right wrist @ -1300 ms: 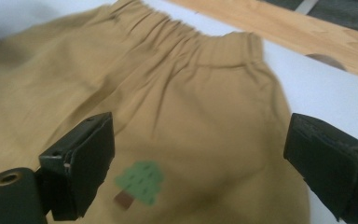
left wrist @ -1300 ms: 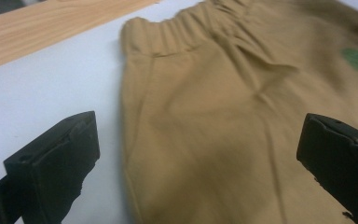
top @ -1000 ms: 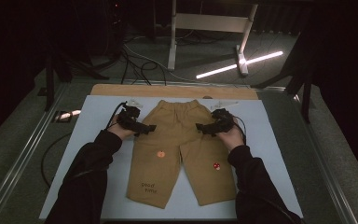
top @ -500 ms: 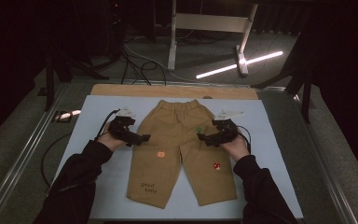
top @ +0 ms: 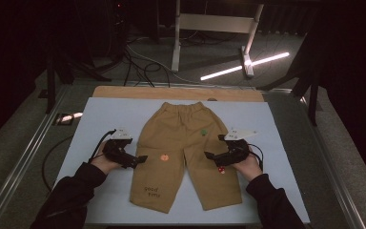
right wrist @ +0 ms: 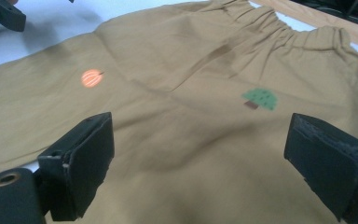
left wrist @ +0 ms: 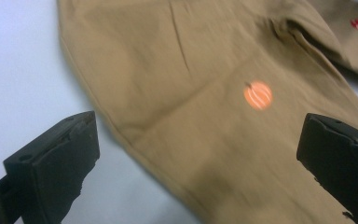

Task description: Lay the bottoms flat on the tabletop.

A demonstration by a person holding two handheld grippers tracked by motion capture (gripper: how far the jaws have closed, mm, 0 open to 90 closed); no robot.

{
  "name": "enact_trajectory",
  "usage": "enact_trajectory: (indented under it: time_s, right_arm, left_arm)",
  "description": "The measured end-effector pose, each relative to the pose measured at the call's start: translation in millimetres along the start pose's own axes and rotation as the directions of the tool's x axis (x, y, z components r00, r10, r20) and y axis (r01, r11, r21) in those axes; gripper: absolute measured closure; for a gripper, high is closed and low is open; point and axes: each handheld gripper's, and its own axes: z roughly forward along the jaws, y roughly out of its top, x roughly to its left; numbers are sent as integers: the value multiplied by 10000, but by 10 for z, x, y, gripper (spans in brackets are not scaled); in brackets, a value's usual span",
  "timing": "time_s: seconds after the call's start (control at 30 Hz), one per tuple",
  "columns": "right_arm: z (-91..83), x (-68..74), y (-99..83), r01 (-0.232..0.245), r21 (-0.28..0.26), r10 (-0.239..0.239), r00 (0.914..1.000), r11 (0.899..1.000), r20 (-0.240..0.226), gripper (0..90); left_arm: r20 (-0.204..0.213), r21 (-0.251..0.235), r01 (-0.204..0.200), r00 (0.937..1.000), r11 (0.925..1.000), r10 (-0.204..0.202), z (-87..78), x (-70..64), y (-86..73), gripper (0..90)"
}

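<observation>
Trousers (top: 186, 152) lie flat on one mat (top: 100, 119); two grippers, left (top: 140, 160) and right (top: 209, 155), hover agape, holding nothing.

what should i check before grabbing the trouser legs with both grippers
1. Tan trousers lie flat, legs apart: ok.
2. Left gripper open, jaws wide in its own view: ok.
3. Right gripper open: ok.
4. Left gripper at the outer edge of its leg, near the orange pumpkin patch: ok.
5. Right gripper over its leg, by the green tree patch: ok.
6. Jaws touching cloth: cannot tell.
</observation>
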Motion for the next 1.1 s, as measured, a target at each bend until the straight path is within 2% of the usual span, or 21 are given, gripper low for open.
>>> enact_trajectory:
  time_s: [0.17, 0.33, 0.47, 0.5, 0.6, 0.73, 0.83, 1.1]
  right_arm:
    - [-93, 85, -83, 114, -66, -115, 9999, 9999, -99, 87]
    - [-206, 217, -138, 156, -361, -167, 9994, 9992, -288, 91]
    - [-253, 314, -171, 461, -117, -464, 9985, 9989, -298, 91]
    - [-253, 322, -187, 355, -125, -360, 9983, 9993, -448, 90]
    - [-277, 332, -222, 101, 164, -94, 9990, 9998, -429, 90]
    - [-300, 343, -263, -77, 140, 83, 9991, 9999, -409, 90]
    - [-378, 385, -329, 145, 5, -145, 9998, 9999, -133, 90]
    - [-568, 427, -483, 415, 48, -414, 9990, 9991, -165, 90]
  left_arm:
    - [15, -67, -106, 9999, 9999, 106, -120, -73, -125, 1]
    - [-110, -238, -78, 9999, 9997, 75, -264, -171, -301, 1]
    - [-177, -100, -185, 9997, 9998, 183, -351, -246, -441, 1]
    - [-186, -136, -199, 9996, 9997, 197, -378, -264, -468, 1]
    - [-288, -331, -262, 9993, 9991, 253, -474, -293, -522, 1]
    - [-420, -368, -216, 9989, 9991, 200, -569, -315, -594, 1]
    - [-380, -433, -42, 9993, 9991, 25, -613, -337, -650, 1]
    - [-348, -437, -151, 9993, 9989, 135, -697, -399, -760, 1]
